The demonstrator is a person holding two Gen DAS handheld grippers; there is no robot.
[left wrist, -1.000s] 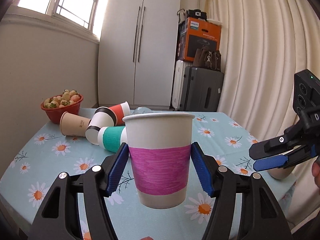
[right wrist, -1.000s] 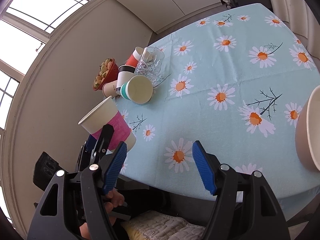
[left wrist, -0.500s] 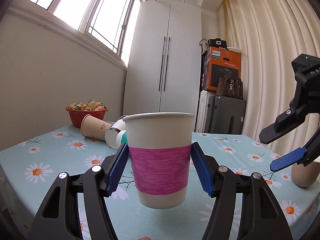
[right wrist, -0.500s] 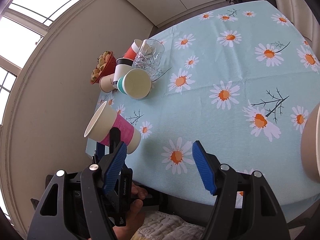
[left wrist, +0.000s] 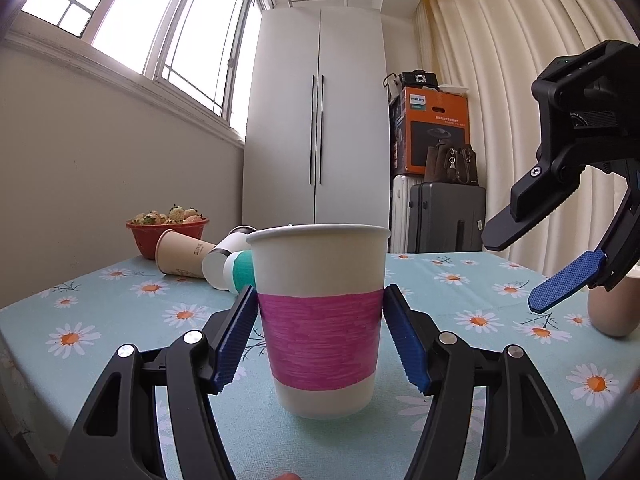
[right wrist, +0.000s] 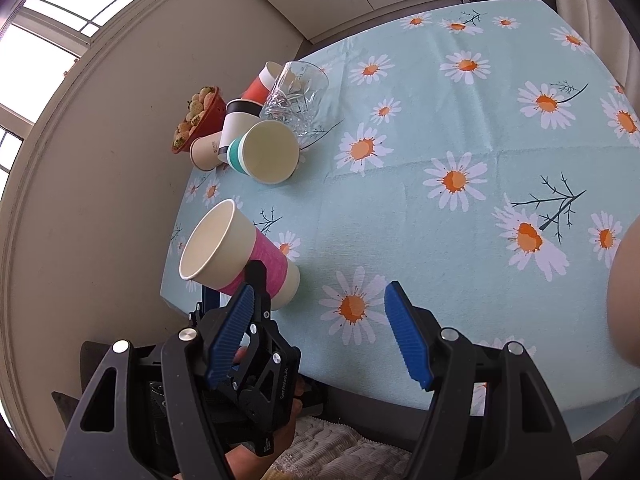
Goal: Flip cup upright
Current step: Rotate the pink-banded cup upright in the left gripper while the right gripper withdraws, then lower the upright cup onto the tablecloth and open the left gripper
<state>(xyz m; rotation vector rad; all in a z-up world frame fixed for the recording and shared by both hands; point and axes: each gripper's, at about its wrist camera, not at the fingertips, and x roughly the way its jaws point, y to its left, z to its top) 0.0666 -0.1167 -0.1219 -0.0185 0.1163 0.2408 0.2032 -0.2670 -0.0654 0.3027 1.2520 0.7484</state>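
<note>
- Here, the counter point(right wrist: 460, 152), draped in a daisy-print cloth, carried everything; its far edge ran toward a wardrobe point(left wrist: 316, 116) and stacked luggage that had no part in the job.
- The right gripper point(right wrist: 316, 340) hung above the near edge with its fingers spread wide and nothing between them, probably kept clear so the other hand could finish alone; in the left wrist view it showed only partly, cut off at the frame's right side.
- The left gripper point(left wrist: 320, 344) held the pink-banded cup point(left wrist: 320, 316) by its coloured band, one blue pad on each side, fingers pinching it at mid-height, likely so the rim was not crushed.
- That cup stood mouth-up near the near-left corner of the counter; its base seemed to meet the cloth, though whether it rested fully or hovered just above was hard to tell.
- A cluster of tipped paper cups point(right wrist: 256, 140) lay with a clear glass point(right wrist: 296, 96) along the left edge, overlapping so their number was unclear.
- A red bowl of fruit point(left wrist: 168, 228) sat at the far-left corner, half hidden behind them.
- A beige vessel point(left wrist: 612, 308) at the right edge was cropped in both views, so its kind could not be judged.
</note>
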